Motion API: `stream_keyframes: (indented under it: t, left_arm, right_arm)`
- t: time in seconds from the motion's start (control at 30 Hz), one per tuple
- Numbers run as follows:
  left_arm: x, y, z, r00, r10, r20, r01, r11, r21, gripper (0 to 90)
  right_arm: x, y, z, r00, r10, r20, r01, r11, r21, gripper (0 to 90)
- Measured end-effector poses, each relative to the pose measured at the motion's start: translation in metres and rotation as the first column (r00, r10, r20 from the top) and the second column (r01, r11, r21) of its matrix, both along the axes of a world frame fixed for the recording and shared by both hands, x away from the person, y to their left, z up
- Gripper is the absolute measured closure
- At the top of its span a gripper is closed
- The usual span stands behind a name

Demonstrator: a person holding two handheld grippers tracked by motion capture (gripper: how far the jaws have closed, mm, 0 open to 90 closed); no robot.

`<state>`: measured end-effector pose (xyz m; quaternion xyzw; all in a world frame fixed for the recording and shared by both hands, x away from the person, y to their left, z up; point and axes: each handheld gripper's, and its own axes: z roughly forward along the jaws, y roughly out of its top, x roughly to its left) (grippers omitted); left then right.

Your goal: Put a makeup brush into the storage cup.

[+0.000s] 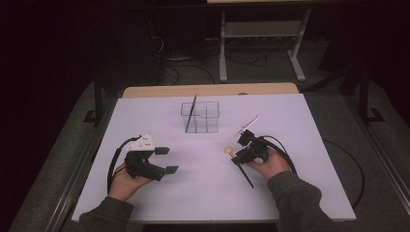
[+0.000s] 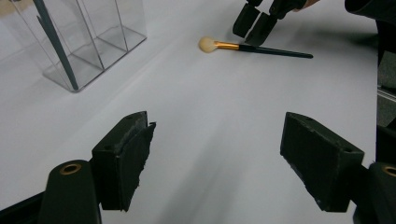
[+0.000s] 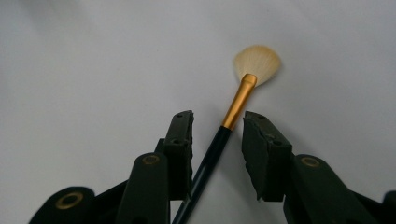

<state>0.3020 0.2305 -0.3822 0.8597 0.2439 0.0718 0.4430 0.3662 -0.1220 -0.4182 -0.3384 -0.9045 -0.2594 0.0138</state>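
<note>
White table (image 1: pixel 203 193) — right hand-held gripper (image 3: pixel 217 128) half-open, astride makeup brush (image 3: pixel 236 105).

black-handled fan brush (image 3: pixel 243 95), flat on table (image 1: pixel 290 193)

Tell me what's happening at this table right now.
A person holds a gripper in each hand over a white table. The right gripper is down over a makeup brush lying flat, its jaws either side of the handle with a gap on each side, so it is not gripped yet. The left gripper hangs open with nothing in it. A clear divided organizer farther back already holds one dark brush, and a thin white stick lies nearby.
</note>
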Motion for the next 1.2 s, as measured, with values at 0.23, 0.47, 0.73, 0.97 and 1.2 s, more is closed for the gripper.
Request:
stream_keyframes:
  t: [0.23,0.47,0.73,0.97,1.2]
  left_arm:
    - [0.0002,-0.0002,0.0000,1.0000,-0.004,0.001,0.004,1.0000,-0.003,23.5]
    - [0.0003,-0.0002,0.0000,1.0000,-0.005,-0.001,0.005,1.0000,-0.005,23.5]
    - [0.0010,0.0004,-0.0005,0.9999,-0.007,-0.008,0.007,0.9999,-0.010,23.4]
    - [0.0002,0.0017,0.0011,0.9999,-0.006,0.011,0.006,0.9999,-0.015,23.8]
    - [0.0008,0.0008,0.0004,1.0000,-0.001,0.007,0.002,0.9999,-0.017,23.8]
  right_arm:
    - [-0.0004,0.0000,-0.0029,1.0000,-0.001,-0.005,0.001,0.9997,-0.025,65.4]
    - [-0.0014,-0.0002,-0.0081,0.9999,-0.004,-0.015,0.004,0.9989,-0.046,68.8]
    - [-0.0034,0.0013,-0.0078,1.0000,-0.004,0.008,0.004,0.9977,-0.067,73.8]
    - [-0.0082,0.0069,-0.0076,0.9973,0.017,0.072,-0.007,0.9910,-0.134,81.3]
    - [-0.0085,0.0067,-0.0081,0.9959,0.035,0.083,-0.023,0.9904,-0.136,82.6]
